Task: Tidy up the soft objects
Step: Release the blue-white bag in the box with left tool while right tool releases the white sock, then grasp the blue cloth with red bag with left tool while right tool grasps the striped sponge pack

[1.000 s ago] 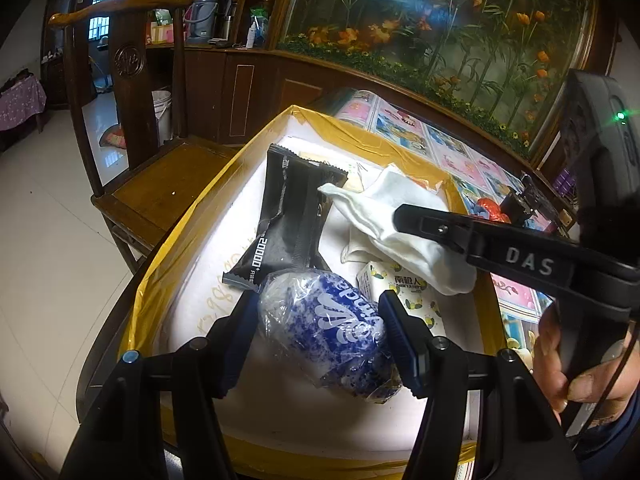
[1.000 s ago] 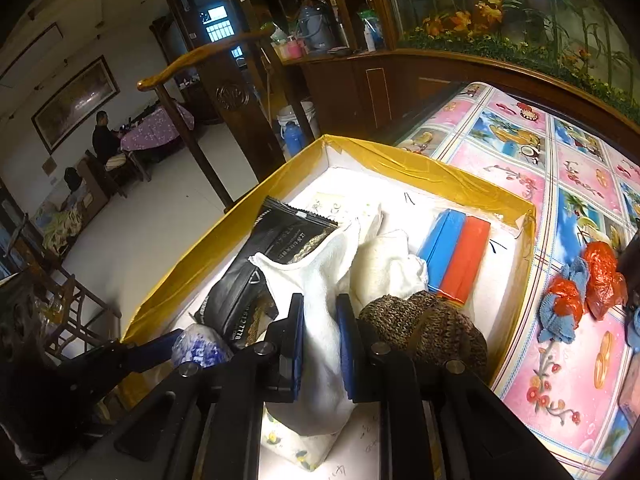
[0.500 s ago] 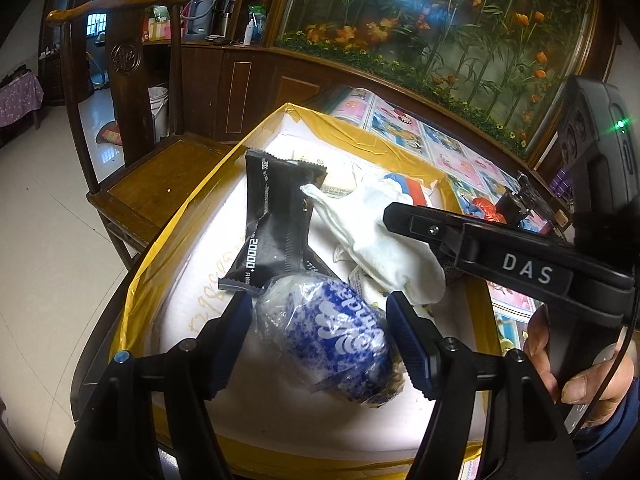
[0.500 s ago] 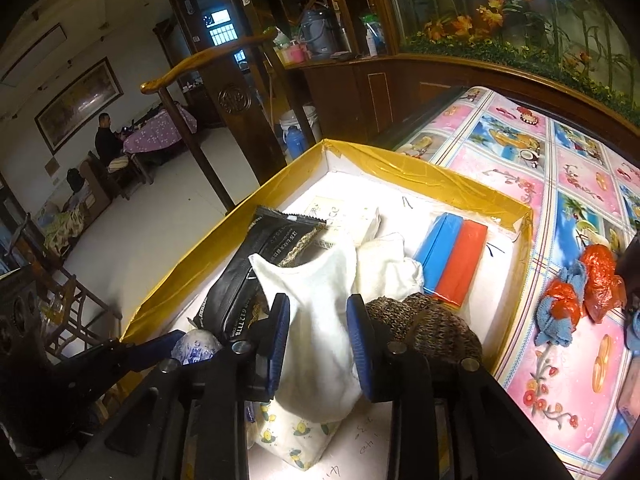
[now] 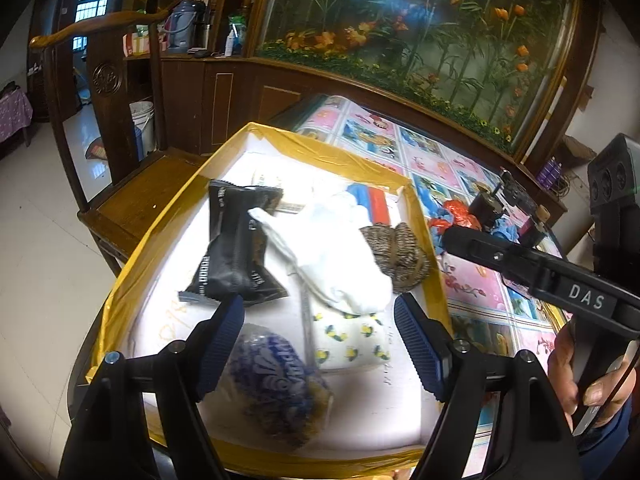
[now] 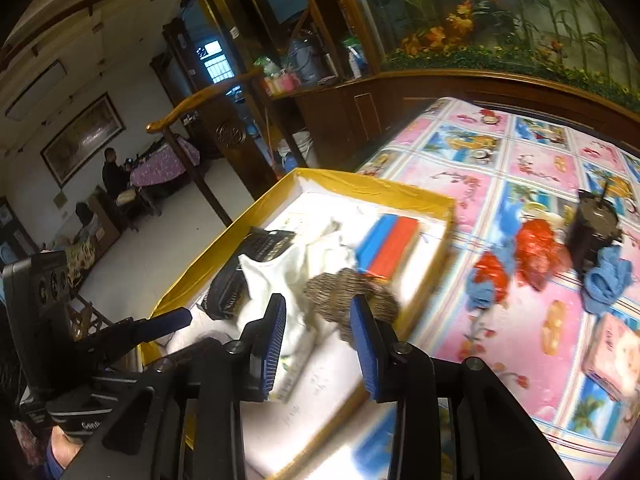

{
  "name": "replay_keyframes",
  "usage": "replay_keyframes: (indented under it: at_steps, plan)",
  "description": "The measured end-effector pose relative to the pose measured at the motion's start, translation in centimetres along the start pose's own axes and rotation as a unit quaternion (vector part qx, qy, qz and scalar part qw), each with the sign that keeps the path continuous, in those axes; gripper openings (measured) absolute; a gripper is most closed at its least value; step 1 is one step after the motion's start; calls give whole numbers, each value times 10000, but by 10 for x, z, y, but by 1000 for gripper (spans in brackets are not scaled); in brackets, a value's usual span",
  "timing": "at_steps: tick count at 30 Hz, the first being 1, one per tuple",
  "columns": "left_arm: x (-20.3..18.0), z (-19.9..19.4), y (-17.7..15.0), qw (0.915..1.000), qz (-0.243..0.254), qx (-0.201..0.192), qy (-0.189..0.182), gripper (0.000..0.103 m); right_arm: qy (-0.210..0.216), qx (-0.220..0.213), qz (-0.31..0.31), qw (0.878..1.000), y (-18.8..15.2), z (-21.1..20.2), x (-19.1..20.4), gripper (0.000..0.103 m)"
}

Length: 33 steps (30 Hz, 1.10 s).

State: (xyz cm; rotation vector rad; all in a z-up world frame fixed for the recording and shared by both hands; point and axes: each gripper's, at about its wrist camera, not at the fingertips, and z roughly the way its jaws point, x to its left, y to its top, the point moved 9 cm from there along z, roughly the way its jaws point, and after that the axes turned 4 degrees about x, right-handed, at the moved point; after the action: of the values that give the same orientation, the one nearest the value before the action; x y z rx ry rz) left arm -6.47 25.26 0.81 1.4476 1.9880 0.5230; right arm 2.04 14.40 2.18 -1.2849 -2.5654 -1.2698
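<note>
A yellow-rimmed box holds a black packet, a white cloth, a brown knitted bundle, blue and red blocks, a lemon-print pack and a blue-and-white bag. My left gripper hangs over the near end, its jaws opening, with the bag lying free below them. My right gripper hovers at the box's right side with jaws opening. Nothing is pressed between them; the cloth and the knitted bundle lie just beyond.
A patterned pink tablecloth lies right of the box, with red and blue rags, a dark small device and a pink box on it. A wooden chair stands left of the box.
The left jaws spread off the blue-and-white bag and drew back. The right gripper let go of the white cloth, opened and swung right and back; the cloth stays in the box.
</note>
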Motion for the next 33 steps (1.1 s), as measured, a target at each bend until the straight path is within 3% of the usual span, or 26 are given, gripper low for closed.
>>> replay_keyframes:
  at_steps: [10, 15, 18, 24, 29, 33]
  plan:
    - [-61, 9, 0, 9985, 494, 196, -143, 77, -359, -555, 698, 9954, -20, -82, -105, 43]
    - [-113, 20, -1, 9947, 807, 410, -485, 77, -663, -899, 1319, 9849, -45, -136, -181, 44]
    - [-151, 32, 7, 9916, 958, 508, -703, 82, -768, -1115, 1766, 9749, -65, -166, -222, 49]
    - [-194, 74, 31, 9892, 1278, 658, -278, 86, -618, -1345, 2714, 9510, -97, -201, -280, 50]
    - [-201, 122, 44, 9845, 1408, 1046, -12, 86, -750, -1482, 2720, 9479, -99, -211, -281, 50]
    - [-193, 145, 55, 9824, 1473, 1123, 258, 86, -658, -1485, 2694, 9492, -99, -210, -276, 50]
